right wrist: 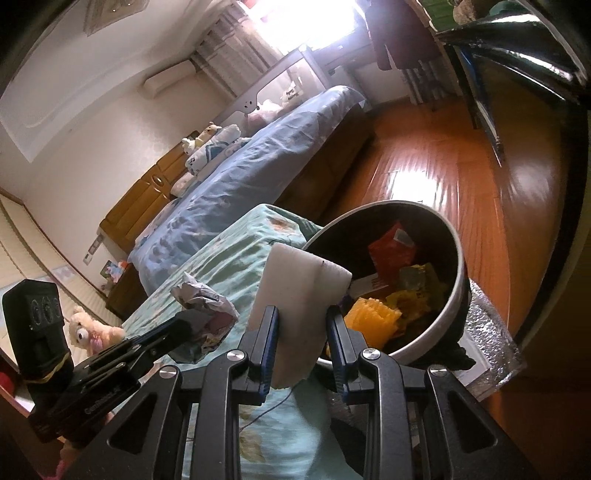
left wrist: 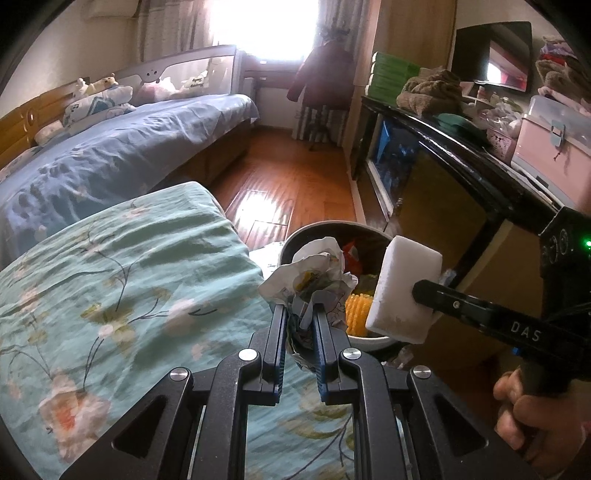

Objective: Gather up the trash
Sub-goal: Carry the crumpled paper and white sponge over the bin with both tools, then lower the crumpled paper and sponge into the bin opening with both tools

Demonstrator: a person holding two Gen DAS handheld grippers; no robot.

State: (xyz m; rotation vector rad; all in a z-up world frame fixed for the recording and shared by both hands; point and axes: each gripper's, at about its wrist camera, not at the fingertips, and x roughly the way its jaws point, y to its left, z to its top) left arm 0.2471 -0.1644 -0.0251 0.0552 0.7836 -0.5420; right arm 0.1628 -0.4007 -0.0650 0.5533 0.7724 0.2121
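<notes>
- The left tool (left wrist: 300,310) is pressed together on a crumpled paper wad (left wrist: 314,273), printed with bits of colour; the wad bulges out above the fingertips and a tail of it hangs down between the fingers.
- The right tool (right wrist: 303,314) pinches a white foam block (right wrist: 299,291) between its two fingers, with the block's upper part standing clear above the fingertips.
- In the left wrist view the foam block (left wrist: 402,291) sits just right of the paper wad, both held over the near rim of the trash bin (left wrist: 295,240).
- The trash bin (right wrist: 458,266) has a pale rim and a dark inside, and stands on the wooden floor (left wrist: 295,177) beside the near bed.
- Inside the bin lie an orange ridged piece (right wrist: 373,317), a red wrapper (right wrist: 391,251) and yellow-green scraps (right wrist: 417,288).
- The near bed carries a teal floral cover (left wrist: 129,280), which fills the left of the scene under the left tool.
- Farther off, a second bed with a blue quilt (left wrist: 110,155) runs toward the bright window (left wrist: 266,29).
- A dark cabinet (left wrist: 461,147) lines the right side, its top crowded with cloth, a pink box (left wrist: 554,140) and a screen.
- A person's hand (left wrist: 535,417) grips the right tool's handle at the near right.
- A plush toy (right wrist: 92,332) lies at the far left in the right wrist view.
</notes>
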